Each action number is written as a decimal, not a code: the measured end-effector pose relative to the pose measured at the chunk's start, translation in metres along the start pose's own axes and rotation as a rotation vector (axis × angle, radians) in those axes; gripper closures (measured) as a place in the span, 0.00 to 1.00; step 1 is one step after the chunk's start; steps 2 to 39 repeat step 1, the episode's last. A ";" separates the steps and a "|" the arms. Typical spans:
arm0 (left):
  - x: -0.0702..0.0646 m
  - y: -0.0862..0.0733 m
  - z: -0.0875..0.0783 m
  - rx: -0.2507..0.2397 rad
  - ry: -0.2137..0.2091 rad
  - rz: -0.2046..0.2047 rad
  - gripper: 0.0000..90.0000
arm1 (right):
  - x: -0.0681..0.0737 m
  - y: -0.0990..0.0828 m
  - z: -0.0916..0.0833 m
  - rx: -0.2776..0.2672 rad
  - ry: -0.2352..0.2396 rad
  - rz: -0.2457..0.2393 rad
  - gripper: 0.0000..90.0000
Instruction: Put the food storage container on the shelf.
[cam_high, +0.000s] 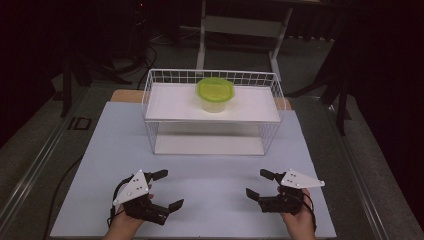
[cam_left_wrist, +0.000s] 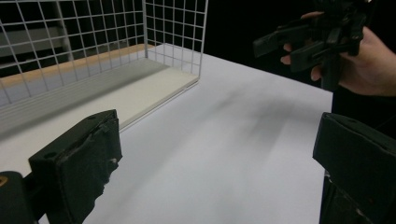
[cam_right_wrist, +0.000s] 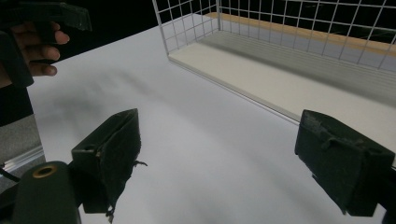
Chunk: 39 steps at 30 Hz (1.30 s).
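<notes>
Tongs both released, jaws spread wide with nothing between: left tongs (cam_high: 167, 190) and right tongs (cam_high: 257, 184) held low over near edge of white table (cam_high: 210, 170), well apart, each in a hand. White wire rack (cam_high: 212, 112) at far middle of table, open front toward the tongs, lower shelf bare. Pale tub with green lid (cam_high: 215, 93) upright on rack's upper shelf, near centre, well apart from both tongs.

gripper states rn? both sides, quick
Left gripper: open, holding nothing, above the white table.
Right gripper: open, holding nothing, above the table.
</notes>
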<state>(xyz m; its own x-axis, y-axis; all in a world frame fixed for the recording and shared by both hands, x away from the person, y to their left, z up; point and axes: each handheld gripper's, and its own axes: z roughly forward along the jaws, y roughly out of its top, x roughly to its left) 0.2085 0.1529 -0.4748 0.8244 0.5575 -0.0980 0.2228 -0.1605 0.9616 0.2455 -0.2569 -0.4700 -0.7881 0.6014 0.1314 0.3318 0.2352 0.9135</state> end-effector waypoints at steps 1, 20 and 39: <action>0.000 0.000 0.000 0.000 0.000 0.000 0.02 | 0.000 0.000 0.000 0.001 0.003 0.001 0.16; 0.000 0.000 0.000 0.000 0.000 0.000 0.02 | 0.000 0.000 0.000 0.001 0.003 0.001 0.16; 0.000 0.000 0.000 0.000 0.000 0.000 0.02 | 0.000 0.000 0.000 0.001 0.003 0.001 0.16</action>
